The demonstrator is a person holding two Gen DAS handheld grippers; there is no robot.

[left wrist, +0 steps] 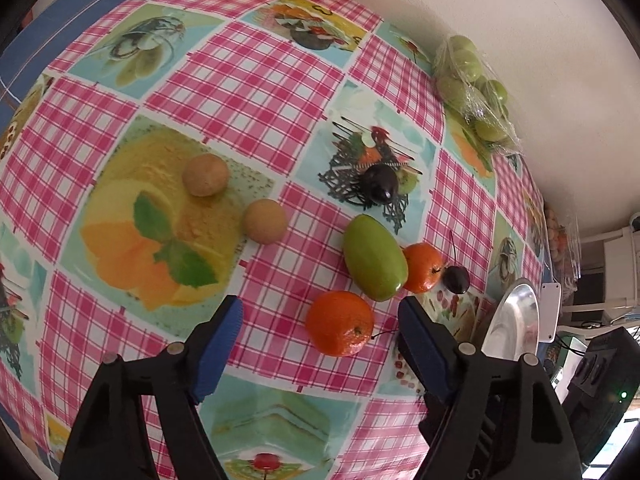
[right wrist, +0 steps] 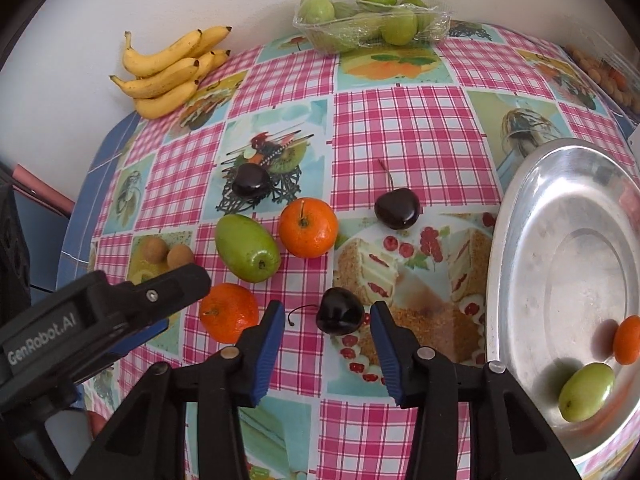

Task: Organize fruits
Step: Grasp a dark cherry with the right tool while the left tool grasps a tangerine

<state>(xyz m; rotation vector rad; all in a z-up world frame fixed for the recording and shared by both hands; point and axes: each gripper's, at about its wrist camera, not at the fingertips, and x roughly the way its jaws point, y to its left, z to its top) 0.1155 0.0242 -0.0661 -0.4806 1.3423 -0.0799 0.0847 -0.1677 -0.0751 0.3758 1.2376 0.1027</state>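
The right gripper (right wrist: 328,320) hangs low over the desk (right wrist: 412,132) with its jaws spread, and a dark cherry (right wrist: 340,316) lies on the cloth between the two blue fingertips (right wrist: 272,320), touching neither. The left gripper (left wrist: 320,312) also has its jaws spread, with an orange (left wrist: 340,322) lying just ahead of the gap and nearer its right finger. Beyond that orange, a green mango (left wrist: 374,258) lies against a second orange (left wrist: 422,268), and another cherry (left wrist: 456,278) lies just beside that one. A third cherry (left wrist: 380,182) rests farther back on a printed square of the cloth, and two brown round fruits (left wrist: 236,198) lie well apart to the left. The metal plate (right wrist: 520,240) stands at the right side of the desk and holds a small green fruit (right wrist: 586,392) and a small orange (right wrist: 628,340) near its front rim. Against the wall lie a bunch of bananas (right wrist: 172,72) and a clear box of green fruit (right wrist: 372,18).
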